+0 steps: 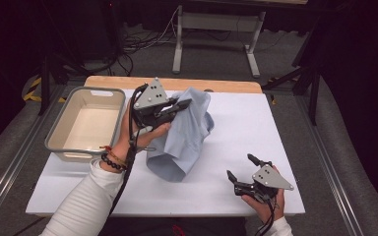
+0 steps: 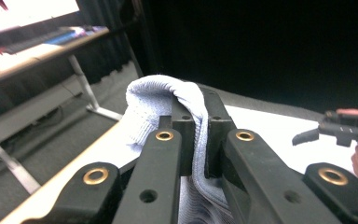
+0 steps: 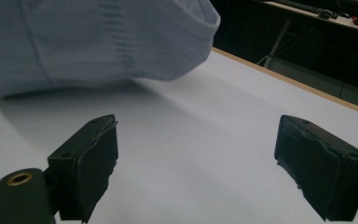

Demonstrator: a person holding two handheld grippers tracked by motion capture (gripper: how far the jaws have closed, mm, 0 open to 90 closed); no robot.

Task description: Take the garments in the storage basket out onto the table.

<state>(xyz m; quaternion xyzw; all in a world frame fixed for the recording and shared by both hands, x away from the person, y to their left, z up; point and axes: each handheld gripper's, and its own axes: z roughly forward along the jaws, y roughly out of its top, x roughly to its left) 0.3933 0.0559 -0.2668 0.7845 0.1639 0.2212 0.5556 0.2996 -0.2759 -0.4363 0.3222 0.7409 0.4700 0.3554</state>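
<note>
Your left tool (image 1: 184,104) pinches the blue cloth (image 1: 187,132).
Your right tool (image 1: 241,169) rests wide open and empty on the worktop (image 1: 241,123).

The garment (image 1: 184,132) in the middle of the scene is pale blue, with a fine ribbed knit at its hem. Both the left gripper (image 1: 184,103) and the right gripper (image 1: 240,168) are black, each topped by a grey three-cornered plate, with brass-coloured rivets on the jaws. The table (image 1: 256,128) is white on top, with a light wood edge along its far side. The bin (image 1: 59,135) at the left is beige-grey outside and cream within. The sleeve (image 1: 86,201) is white, and the bracelet (image 1: 112,161) at the wrist has dark beads.
</note>
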